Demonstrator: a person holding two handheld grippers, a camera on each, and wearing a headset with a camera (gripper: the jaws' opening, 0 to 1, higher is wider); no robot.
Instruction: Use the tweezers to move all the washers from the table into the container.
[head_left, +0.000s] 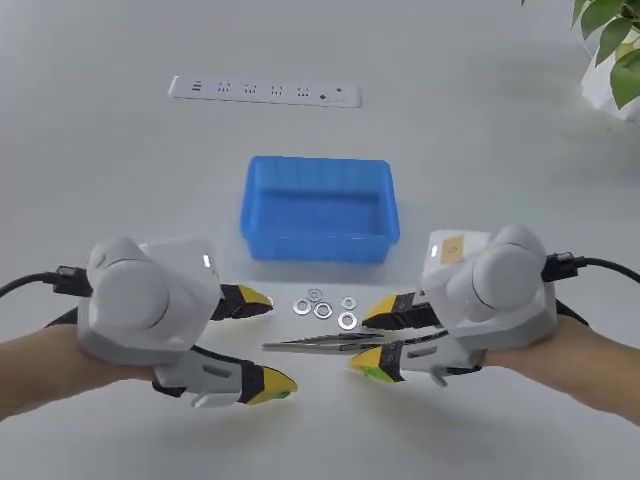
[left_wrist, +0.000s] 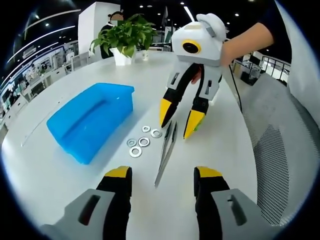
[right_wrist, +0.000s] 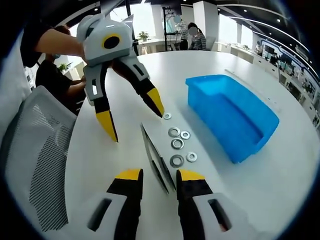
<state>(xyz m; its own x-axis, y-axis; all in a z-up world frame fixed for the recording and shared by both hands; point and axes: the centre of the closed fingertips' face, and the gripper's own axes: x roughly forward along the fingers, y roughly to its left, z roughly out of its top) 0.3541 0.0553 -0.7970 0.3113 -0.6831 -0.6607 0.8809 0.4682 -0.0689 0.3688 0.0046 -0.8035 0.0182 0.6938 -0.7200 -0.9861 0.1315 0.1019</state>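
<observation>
Task unstarted: washers (head_left: 323, 309) lay on the counter (head_left: 120, 180), blue container (head_left: 318, 215) empty. Left gripper (head_left: 275, 343) fingers wide, empty; right gripper (head_left: 362, 340) fingers part-open astride tweezers (head_left: 310, 344).

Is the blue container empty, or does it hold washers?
Empty: the blue plastic container shows a bare floor where visible; the flat metal washers lie outside it.

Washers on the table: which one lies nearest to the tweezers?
The washer at the cluster's corner facing the right gripper, beside the tweezers; the others lie farther off.
</observation>
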